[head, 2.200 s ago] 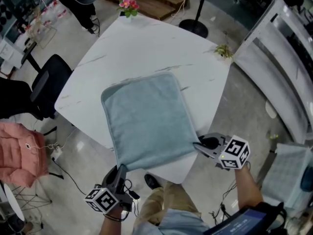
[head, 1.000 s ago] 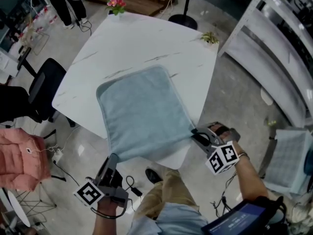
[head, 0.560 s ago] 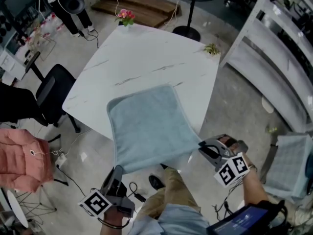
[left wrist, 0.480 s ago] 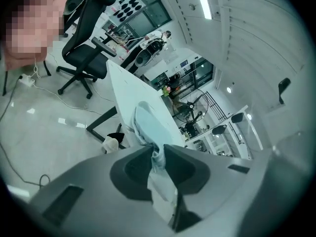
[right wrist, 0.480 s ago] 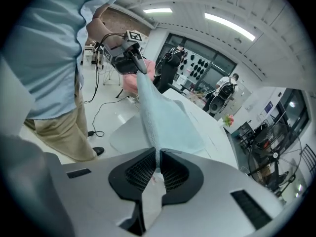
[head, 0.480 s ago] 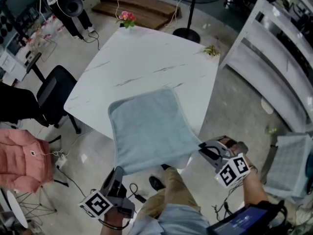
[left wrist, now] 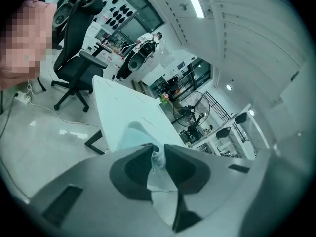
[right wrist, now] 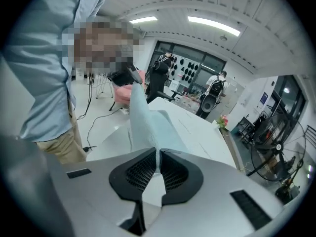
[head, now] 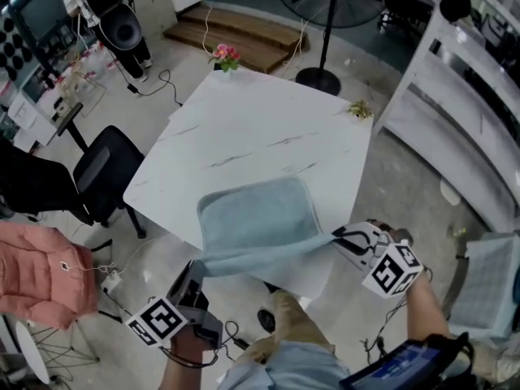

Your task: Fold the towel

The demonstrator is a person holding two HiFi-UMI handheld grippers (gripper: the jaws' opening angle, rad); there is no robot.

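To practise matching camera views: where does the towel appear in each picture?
Head view: towel lower centre, front edge lifted off the table.
Left gripper view: towel bottom centre.
Right gripper view: towel centre to upper left.
Shared landmark: pink flowers at the table's far corner.

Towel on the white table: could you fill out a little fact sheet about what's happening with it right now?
Item: light blue towel
Surface: white marble-look table
Towel state: far part lies on the table, near edge held up off it
Left gripper: clamped on the near left corner
Right gripper: jaws closing, near right corner pinched between them
Fold: not yet made
Nearby: pink flowers at the table's far corner
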